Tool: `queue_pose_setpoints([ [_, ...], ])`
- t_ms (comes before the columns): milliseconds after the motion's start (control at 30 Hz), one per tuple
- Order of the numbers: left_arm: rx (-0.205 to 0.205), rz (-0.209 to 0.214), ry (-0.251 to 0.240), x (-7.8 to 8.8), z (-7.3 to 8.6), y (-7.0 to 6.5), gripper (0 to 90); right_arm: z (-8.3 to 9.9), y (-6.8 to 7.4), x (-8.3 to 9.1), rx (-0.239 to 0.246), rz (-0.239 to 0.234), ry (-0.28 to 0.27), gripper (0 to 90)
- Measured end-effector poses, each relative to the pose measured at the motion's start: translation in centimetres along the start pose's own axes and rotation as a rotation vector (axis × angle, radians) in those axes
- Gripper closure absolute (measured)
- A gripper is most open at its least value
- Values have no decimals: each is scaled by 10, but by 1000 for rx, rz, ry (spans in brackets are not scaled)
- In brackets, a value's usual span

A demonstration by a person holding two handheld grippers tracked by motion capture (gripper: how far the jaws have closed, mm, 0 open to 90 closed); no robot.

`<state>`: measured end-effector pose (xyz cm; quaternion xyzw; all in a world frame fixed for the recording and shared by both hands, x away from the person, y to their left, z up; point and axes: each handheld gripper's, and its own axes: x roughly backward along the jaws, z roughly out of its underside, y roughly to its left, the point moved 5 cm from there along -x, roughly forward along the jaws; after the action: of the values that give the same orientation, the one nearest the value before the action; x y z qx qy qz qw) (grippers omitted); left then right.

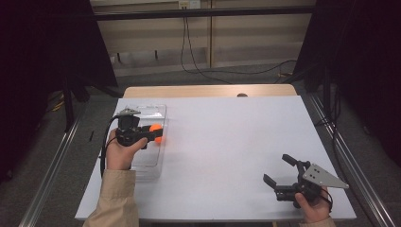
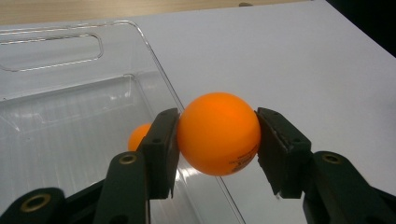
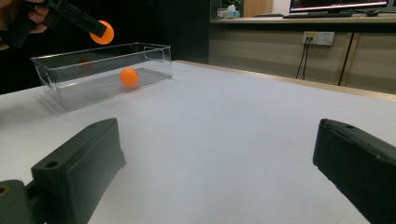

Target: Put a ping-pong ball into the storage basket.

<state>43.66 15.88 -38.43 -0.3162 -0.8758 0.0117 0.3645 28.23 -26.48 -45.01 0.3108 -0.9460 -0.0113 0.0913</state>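
Black jaws of the left gripper (image 2: 217,140) squeeze an orange ball (image 2: 218,133) tight, right above the right wall of the clear box (image 2: 70,93); the right gripper (image 1: 282,171) sits near the right front corner of the white table (image 1: 227,137), its jaws spread wide with nothing between them; lots of bare table lies between the two; the box sits at the left edge of the table; the right gripper view shows the held ball up over the box, and a second ball (image 3: 129,77) lying on the box floor.
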Motion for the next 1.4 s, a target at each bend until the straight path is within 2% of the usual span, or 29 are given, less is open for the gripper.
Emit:
queue_pose_setpoints([
  [367,-10,-16,-1,3,1,4,510,0,0,0,1,-1,-1,8],
  [633,6,-26,-3,4,3,9,509,0,0,0,2,-1,-1,8],
  [767,13,-47,-9,5,4,13,510,0,0,0,3,-2,-2,8],
  [1000,23,-50,-9,6,6,17,510,-1,1,0,4,-4,-4,8],
  [1400,21,-71,0,4,10,24,509,-1,1,0,4,-6,-6,8],
])
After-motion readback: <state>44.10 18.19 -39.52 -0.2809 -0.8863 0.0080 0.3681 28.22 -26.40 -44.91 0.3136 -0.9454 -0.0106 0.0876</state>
